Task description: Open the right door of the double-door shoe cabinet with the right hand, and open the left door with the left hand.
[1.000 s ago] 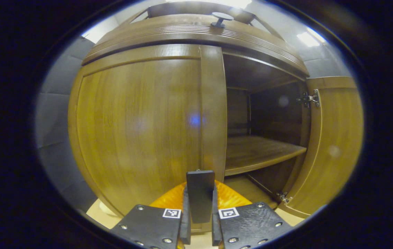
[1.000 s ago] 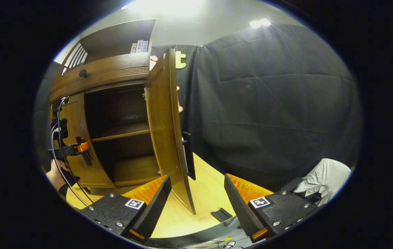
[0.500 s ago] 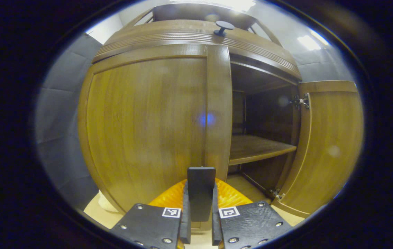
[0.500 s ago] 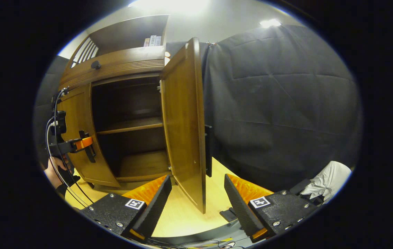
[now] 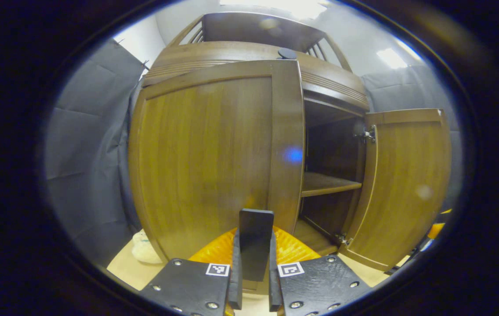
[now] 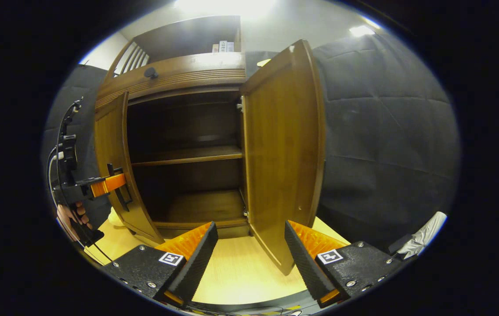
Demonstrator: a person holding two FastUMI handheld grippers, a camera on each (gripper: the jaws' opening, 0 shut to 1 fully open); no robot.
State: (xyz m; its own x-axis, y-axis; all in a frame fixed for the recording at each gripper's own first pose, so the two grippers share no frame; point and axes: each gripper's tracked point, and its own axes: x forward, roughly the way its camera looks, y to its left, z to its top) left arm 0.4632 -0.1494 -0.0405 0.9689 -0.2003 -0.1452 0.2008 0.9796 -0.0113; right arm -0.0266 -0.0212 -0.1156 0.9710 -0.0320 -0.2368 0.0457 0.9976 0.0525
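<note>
The brown wooden shoe cabinet (image 6: 175, 77) stands with both doors swung out. In the left gripper view, my left gripper (image 5: 254, 245) is shut on the dark upright handle (image 5: 256, 228) of the left door (image 5: 205, 162), which is partly open. The right door (image 5: 407, 184) stands wide open beside the dark inside and its shelf (image 5: 328, 184). In the right gripper view, my right gripper (image 6: 249, 256) is open with nothing between its fingers, a little in front of the right door (image 6: 284, 149). The left gripper (image 6: 106, 184), in a hand (image 6: 71, 215), holds the left door (image 6: 111, 153).
A dark knob (image 6: 150, 72) sits on the drawer front above the doors. The light wooden floor (image 6: 232, 272) runs in front of the cabinet. A pale object (image 5: 144, 250) lies by the left door's foot, and a white cloth (image 6: 425, 228) lies at the right.
The left door has swung outward with my left gripper shut on its handle. My right gripper, still open, has shifted so the right door's inner face now shows.
</note>
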